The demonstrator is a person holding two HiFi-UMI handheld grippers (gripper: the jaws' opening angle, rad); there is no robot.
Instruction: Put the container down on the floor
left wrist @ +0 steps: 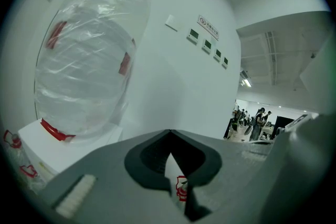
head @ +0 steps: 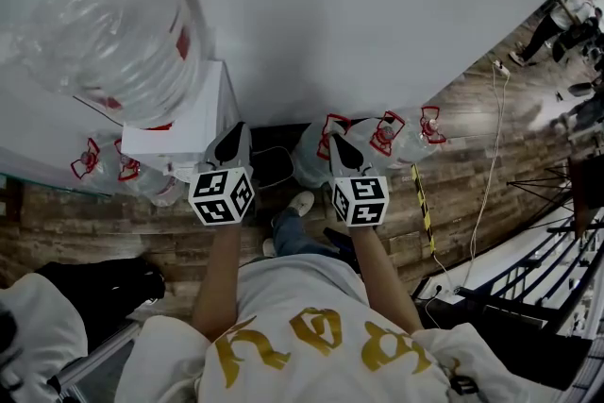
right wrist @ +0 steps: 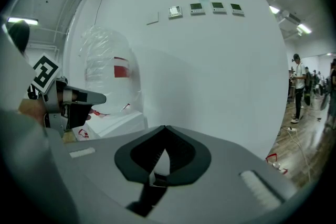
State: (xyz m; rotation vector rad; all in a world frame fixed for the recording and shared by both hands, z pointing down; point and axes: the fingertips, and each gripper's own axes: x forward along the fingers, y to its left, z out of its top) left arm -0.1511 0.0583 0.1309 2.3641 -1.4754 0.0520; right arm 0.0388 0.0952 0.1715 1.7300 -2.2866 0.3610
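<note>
Head view finds the left tongs (head: 234,135) and right tongs (head: 343,146) both closed tip to tip on nothing, held side by side on outstretched forearms and aimed at the white wall. One clear, plastic-wrapped container (head: 118,24) sits atop the white dispenser (head: 193,123) at upper left, clear of both tongs. Five red-handled bottles (head: 387,135) stand on the wood floor (head: 472,156), two left of the dispenser and three right.
</note>
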